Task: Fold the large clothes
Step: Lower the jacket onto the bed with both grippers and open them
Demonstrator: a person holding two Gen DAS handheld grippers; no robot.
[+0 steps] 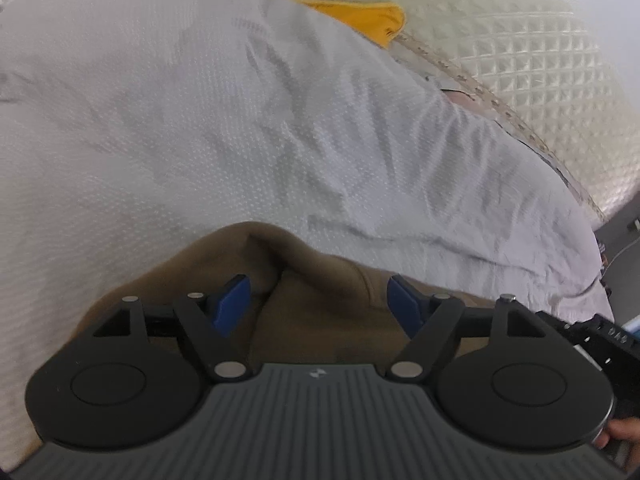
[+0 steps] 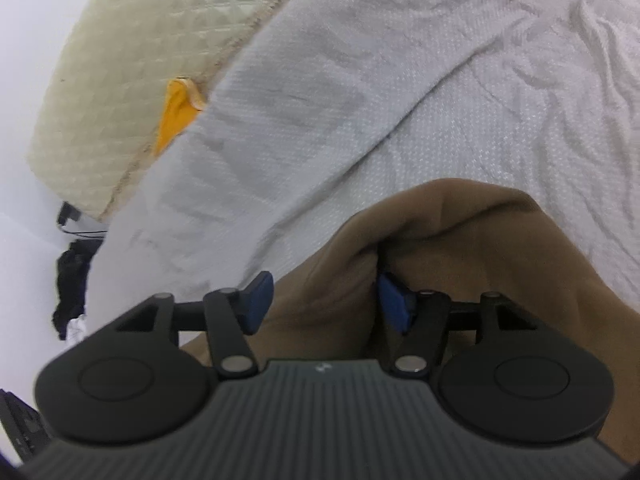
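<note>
Brown fabric fills the space ahead of both your grippers: the brown garment (image 1: 320,304) lies on the white textured bedsheet (image 1: 168,128), bunched into soft folds right at the fingers.

Your left gripper (image 1: 320,304) has its jaws spread wide apart, with a raised fold of the garment sitting between the two blue pads (image 1: 232,300). Neither pad visibly pinches the cloth, so the tongs read as released, hovering just over or against the fabric.

Your right gripper (image 2: 326,302) is likewise spread. Its left blue fingertip (image 2: 258,300) stands at the garment's edge, next to the sheet, while the other is tucked against a dark fold where the cloth humps up. The brown garment (image 2: 460,240) rises in a rounded ridge beyond the fingers and runs off the lower right of the right wrist view.

Beyond the bedsheet (image 2: 480,100), you can see a cream quilted mattress (image 1: 520,60) with a braided edge, and a yellow cloth (image 1: 372,16) wedged between sheet and mattress. In the right wrist view the yellow cloth (image 2: 176,116) shows at the mattress (image 2: 140,40) seam, and a dark cloth heap (image 2: 74,284) lies off the bed's side.
</note>
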